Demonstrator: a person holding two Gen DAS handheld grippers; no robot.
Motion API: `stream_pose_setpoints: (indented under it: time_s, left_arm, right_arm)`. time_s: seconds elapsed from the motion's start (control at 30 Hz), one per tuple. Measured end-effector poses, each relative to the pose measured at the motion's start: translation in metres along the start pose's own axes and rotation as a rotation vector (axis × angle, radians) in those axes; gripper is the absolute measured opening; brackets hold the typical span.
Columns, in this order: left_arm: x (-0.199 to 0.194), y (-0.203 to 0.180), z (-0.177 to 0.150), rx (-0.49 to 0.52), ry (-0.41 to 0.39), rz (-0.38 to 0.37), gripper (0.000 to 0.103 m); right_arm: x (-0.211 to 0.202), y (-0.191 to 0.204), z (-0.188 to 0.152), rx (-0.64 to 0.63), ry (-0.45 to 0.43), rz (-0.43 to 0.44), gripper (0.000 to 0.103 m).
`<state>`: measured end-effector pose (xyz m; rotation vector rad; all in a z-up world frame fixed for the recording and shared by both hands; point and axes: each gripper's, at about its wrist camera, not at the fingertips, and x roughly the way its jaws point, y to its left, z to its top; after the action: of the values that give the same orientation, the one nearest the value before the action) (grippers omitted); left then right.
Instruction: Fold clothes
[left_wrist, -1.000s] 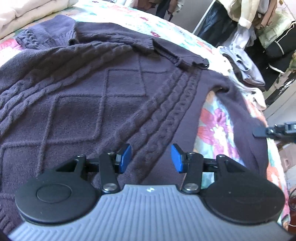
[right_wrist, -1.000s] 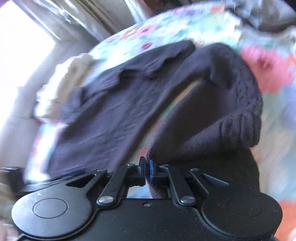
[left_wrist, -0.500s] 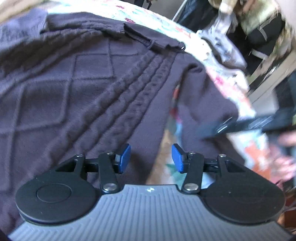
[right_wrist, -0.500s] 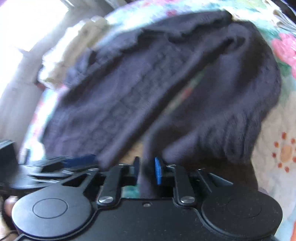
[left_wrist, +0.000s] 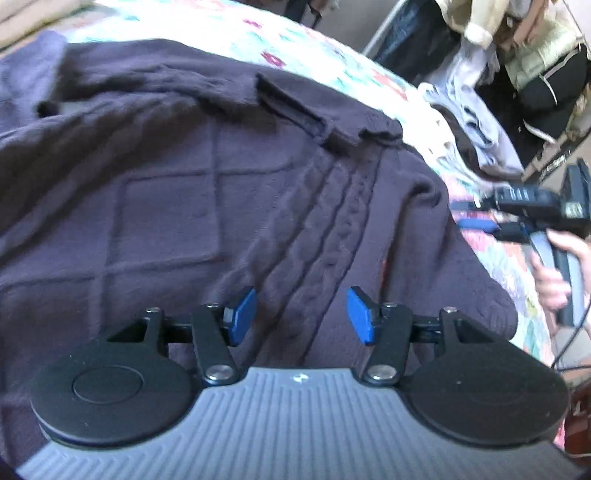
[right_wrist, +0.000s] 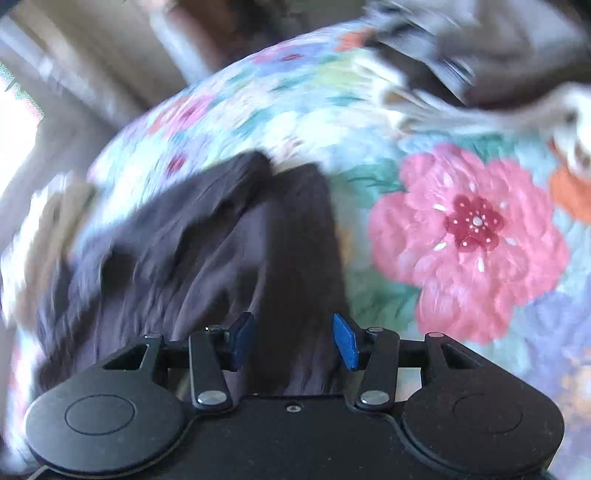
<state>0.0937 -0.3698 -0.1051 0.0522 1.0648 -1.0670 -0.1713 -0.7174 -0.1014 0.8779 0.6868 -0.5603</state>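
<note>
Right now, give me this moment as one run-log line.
step: sleeve fold | left gripper: open, over sweater | right gripper: open, over sleeve | surface: floral quilt

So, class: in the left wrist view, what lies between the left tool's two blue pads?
The dark purple cable-knit sweater: its twisted cable ribs run up between the open left tool pads, spread over the floral quilt.
</note>
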Motion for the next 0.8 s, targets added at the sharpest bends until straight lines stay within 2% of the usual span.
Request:
stream_pose_setpoints:
  time_s: [0.07,0.17,0.2,0.23,0.37,0.4,0.5,0.53,0.63,0.73,0.8]
  left_arm:
    - [0.008,-0.004,0.001,0.009,0.005,0.005,0.058]
    - [0.015,-0.003,0.000,0.004,0.004,0.005,0.058]
    - [0.015,-0.002,-0.001,-0.002,0.002,0.004,0.058]
    - [0.015,0.000,-0.002,-0.008,-0.001,0.003,0.058]
    - [0.016,-0.003,-0.001,-0.038,-0.007,0.015,0.058]
    - [0.014,-0.004,-0.002,-0.032,-0.007,0.014,0.058]
    - [0.010,-0.009,-0.004,-0.007,-0.007,0.000,0.058]
    - [0.009,-0.009,-0.005,-0.009,-0.007,-0.011,0.058]
    - [0.001,-0.006,-0.004,-0.004,-0.023,-0.009,0.058]
    - [-0.008,-0.003,-0.002,0.002,-0.042,-0.002,0.058]
    - [-0.013,-0.001,-0.001,0.006,-0.054,0.003,0.058]
  right_arm:
    - [0.010,-0.011,0.009,0.064,-0.025,0.036,0.058]
    - [0.030,-0.011,0.016,0.064,-0.019,0.058,0.058]
    - [0.032,-0.004,0.014,0.017,-0.017,0.043,0.047]
    - [0.033,0.004,0.013,-0.037,-0.016,0.025,0.025]
    - [0.036,0.036,0.007,-0.250,-0.011,-0.050,0.018]
    - [0.025,0.040,0.008,-0.271,-0.058,-0.084,0.016]
    - [0.002,0.039,0.014,-0.329,-0.151,-0.212,0.016]
    - [0.001,0.035,0.015,-0.326,-0.132,-0.231,0.016]
    - [0.027,0.026,0.011,-0.322,0.002,-0.244,0.018]
    - [0.040,0.045,0.002,-0.416,-0.011,-0.336,0.029]
    - [0.028,0.059,0.003,-0.380,-0.070,-0.348,0.038]
